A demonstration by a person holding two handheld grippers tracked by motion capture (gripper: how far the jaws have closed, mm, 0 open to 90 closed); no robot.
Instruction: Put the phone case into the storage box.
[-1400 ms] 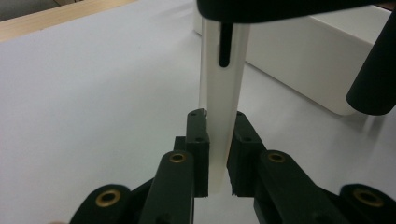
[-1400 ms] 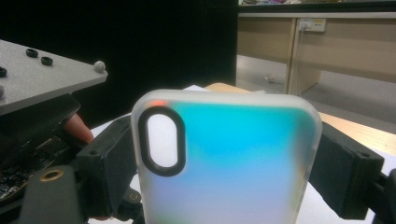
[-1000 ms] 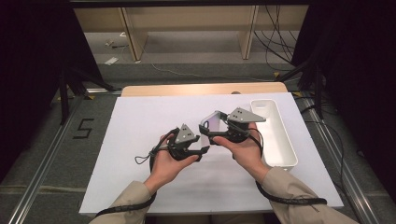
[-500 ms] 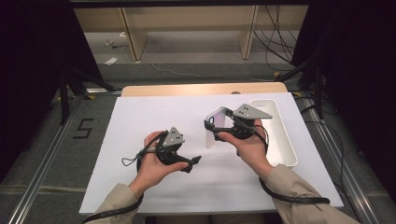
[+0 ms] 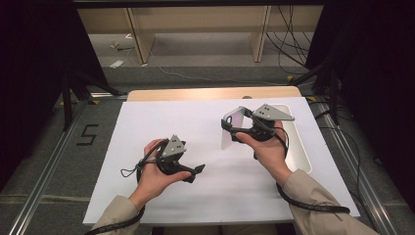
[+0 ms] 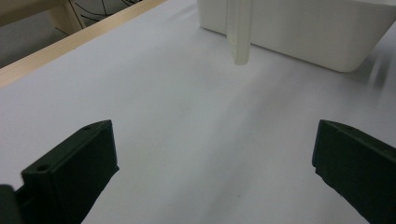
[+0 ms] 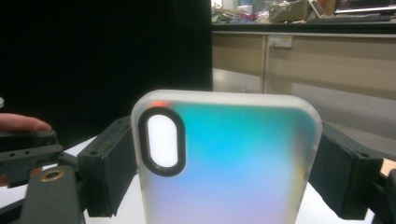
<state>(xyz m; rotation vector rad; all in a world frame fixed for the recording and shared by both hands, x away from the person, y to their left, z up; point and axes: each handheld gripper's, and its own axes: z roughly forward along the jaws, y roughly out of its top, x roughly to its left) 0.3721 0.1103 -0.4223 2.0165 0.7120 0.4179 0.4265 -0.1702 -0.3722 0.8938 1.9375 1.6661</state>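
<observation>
I am holding my left gripper [image 5: 198, 169] low over the white table [image 5: 147, 122], near my side of it, and its jaws have just been opening; they are now standing wide apart with nothing between them. In the left gripper view I am seeing only bare table surface between the two black jaws.

Farther from me and to the right, my right gripper [image 5: 230, 128] is gripping the phone case [image 7: 229, 158] by its two long edges. The case is standing upright between the pads, lifted clear above the table, with its oval camera opening at the top. Just beyond it, at the right edge of the table, the white tray [image 5: 301, 152] is lying, near the case but not touching it.
</observation>
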